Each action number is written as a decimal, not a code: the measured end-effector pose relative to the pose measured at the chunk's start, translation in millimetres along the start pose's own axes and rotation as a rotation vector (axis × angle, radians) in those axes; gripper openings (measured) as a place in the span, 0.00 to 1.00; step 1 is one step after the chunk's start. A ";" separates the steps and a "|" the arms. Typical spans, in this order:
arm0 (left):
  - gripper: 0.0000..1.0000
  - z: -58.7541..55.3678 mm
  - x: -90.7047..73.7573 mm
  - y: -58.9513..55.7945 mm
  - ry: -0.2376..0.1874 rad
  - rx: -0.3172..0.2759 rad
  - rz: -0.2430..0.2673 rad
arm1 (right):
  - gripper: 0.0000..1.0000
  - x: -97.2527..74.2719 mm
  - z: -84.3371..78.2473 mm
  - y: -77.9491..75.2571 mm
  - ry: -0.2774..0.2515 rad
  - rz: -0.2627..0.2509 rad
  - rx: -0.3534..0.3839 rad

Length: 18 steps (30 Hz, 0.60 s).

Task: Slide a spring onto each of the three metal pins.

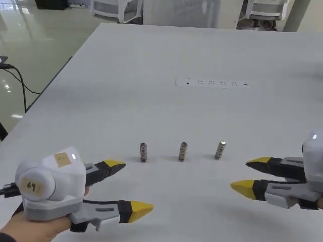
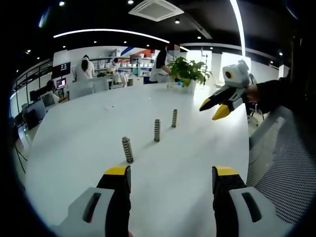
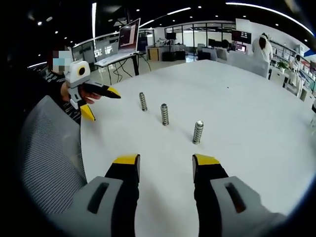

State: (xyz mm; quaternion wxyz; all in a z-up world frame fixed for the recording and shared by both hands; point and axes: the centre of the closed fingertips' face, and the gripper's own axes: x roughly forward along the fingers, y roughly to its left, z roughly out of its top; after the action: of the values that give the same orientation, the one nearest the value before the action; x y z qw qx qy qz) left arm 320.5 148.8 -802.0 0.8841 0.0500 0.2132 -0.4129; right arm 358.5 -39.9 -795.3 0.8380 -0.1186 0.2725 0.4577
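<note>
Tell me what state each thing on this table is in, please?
Left pin, upright, spring on it.
Middle pin, upright, spring on it.
Right pin, upright, spring on it.
Left gripper, fingers open, empty.
Right gripper, fingers open, empty.

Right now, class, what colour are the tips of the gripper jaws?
Yellow; best in the head view, on the left gripper.

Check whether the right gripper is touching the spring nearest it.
Apart. The right gripper view shows the open right gripper stopping short of the nearest spring, with bare table between them.
</note>
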 end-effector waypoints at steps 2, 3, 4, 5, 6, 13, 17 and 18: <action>0.65 -0.9 -0.4 0.1 -0.002 -0.003 0.002 | 0.47 -2.4 -0.8 -0.9 -0.008 -0.007 0.001; 0.66 -1.3 -0.6 0.3 -0.002 -0.005 0.003 | 0.47 -3.4 -1.3 -1.1 -0.012 -0.008 0.002; 0.66 -1.7 -0.8 0.5 -0.004 -0.008 0.004 | 0.49 -4.8 -1.5 -1.1 -0.021 -0.009 0.008; 0.66 -1.8 -1.1 0.4 -0.005 -0.010 0.005 | 0.51 -5.7 -1.4 -1.2 -0.030 -0.010 0.017; 0.66 -2.2 -1.5 0.5 -0.006 -0.011 0.006 | 0.53 -7.1 -1.1 -0.5 -0.041 -0.008 0.026; 0.67 -3.9 -1.9 3.3 -0.012 -0.021 0.016 | 0.68 -10.1 2.6 -0.1 -0.091 -0.028 0.036; 0.69 -6.6 -1.4 4.3 -0.008 -0.025 0.022 | 0.76 -9.5 4.5 -3.4 -0.111 -0.046 0.037; 0.69 -7.3 -1.6 4.6 -0.007 -0.027 0.023 | 0.78 -9.2 3.9 -4.6 -0.111 -0.052 0.034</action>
State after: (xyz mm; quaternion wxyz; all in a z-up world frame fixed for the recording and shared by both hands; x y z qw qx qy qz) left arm 320.6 154.8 -808.3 0.8900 0.0391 0.2149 -0.4001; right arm 359.7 -47.2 -787.1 0.8652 -0.0858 0.2303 0.4371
